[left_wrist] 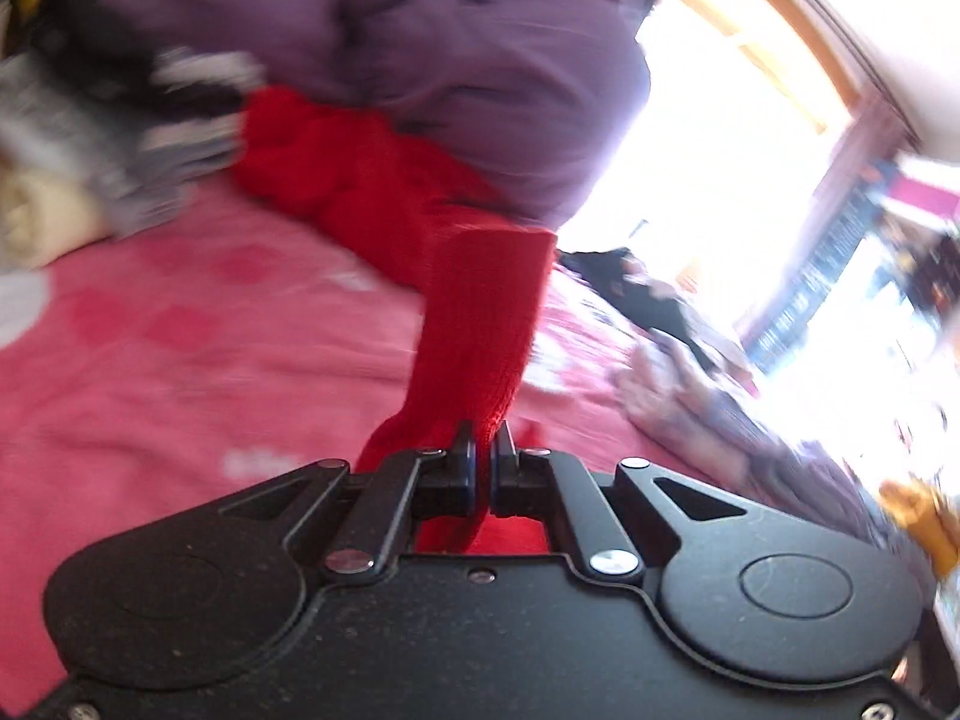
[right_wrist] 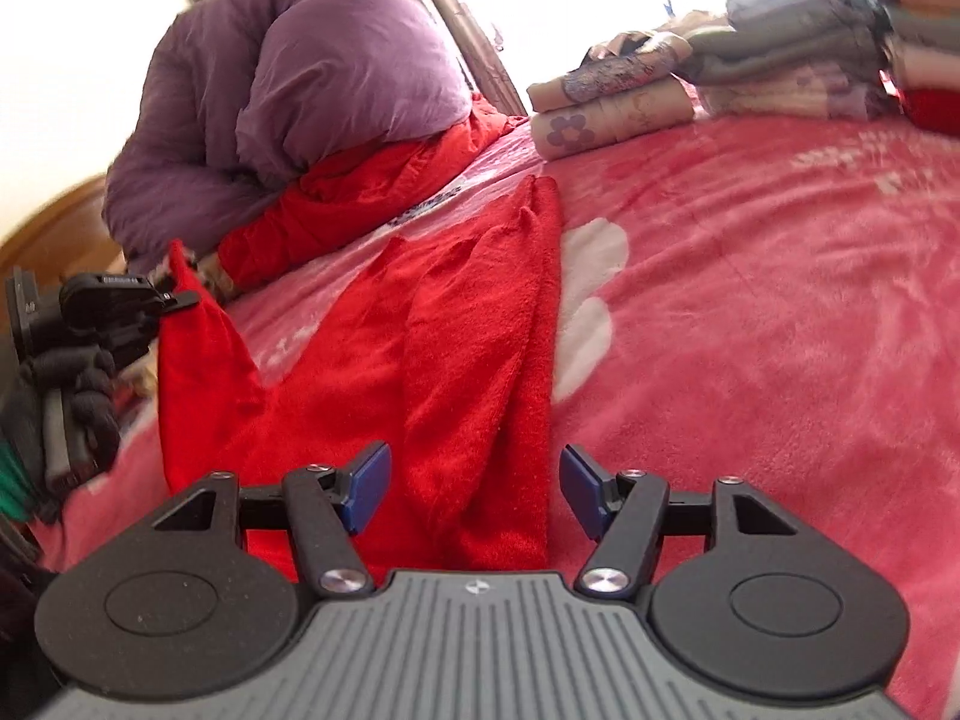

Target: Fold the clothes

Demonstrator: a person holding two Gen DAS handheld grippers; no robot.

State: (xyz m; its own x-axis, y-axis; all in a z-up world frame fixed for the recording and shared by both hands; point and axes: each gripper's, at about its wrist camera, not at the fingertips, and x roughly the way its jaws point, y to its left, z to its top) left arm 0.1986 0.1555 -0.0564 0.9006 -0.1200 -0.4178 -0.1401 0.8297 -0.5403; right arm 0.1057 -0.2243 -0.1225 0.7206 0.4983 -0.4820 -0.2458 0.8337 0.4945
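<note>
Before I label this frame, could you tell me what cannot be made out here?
- Left wrist view: the striped clothes at left are smeared by motion blur.
- Left wrist view: the window area is overexposed.
- Right wrist view: the red garment has its near edge hidden behind the right gripper; the garment type is unclear.
- Right wrist view: the left gripper is partly cropped.

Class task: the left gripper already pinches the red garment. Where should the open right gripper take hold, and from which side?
Grip the near hem of the red garment, straight ahead between the right gripper fingers: that edge lies flat on the pink blanket, opposite the left gripper.
</note>
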